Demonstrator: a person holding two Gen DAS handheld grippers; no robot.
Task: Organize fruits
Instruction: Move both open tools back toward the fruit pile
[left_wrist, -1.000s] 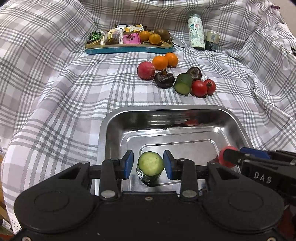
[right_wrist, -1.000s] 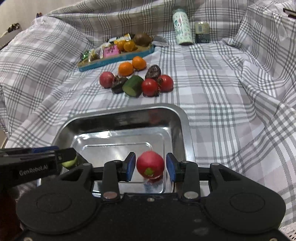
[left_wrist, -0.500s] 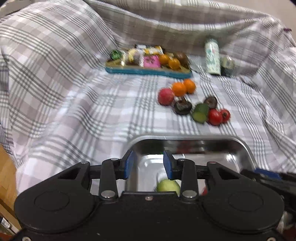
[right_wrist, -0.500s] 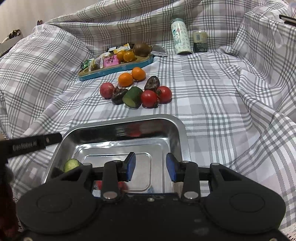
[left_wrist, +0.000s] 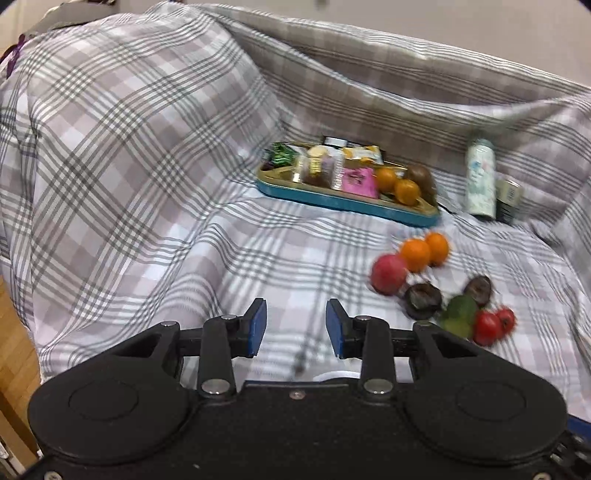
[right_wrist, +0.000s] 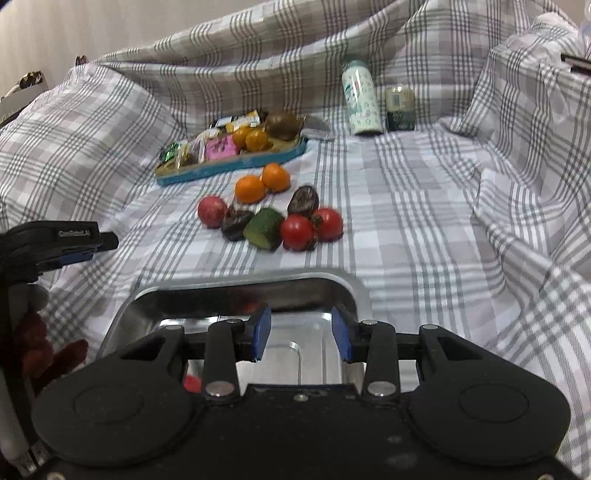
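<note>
My left gripper is open and holds nothing, raised above the checked cloth. My right gripper is also open and empty, hovering over the steel tray. A sliver of a red fruit shows inside the tray behind my right gripper's body. On the cloth beyond lies a cluster: two oranges, a red apple, two dark fruits, a cut cucumber piece and two tomatoes. The same cluster shows in the left wrist view around the apple. The left gripper shows at the left edge of the right wrist view.
A teal tray of snack packets, small oranges and a kiwi sits at the back. A patterned bottle and a small jar stand behind it. Raised folds of cloth surround the area. Wooden floor shows at the left.
Both grippers let go of their loads, the cucumber piece and the red fruit, in the steel tray. They then rose and pulled back, and the left one swung leftward.
</note>
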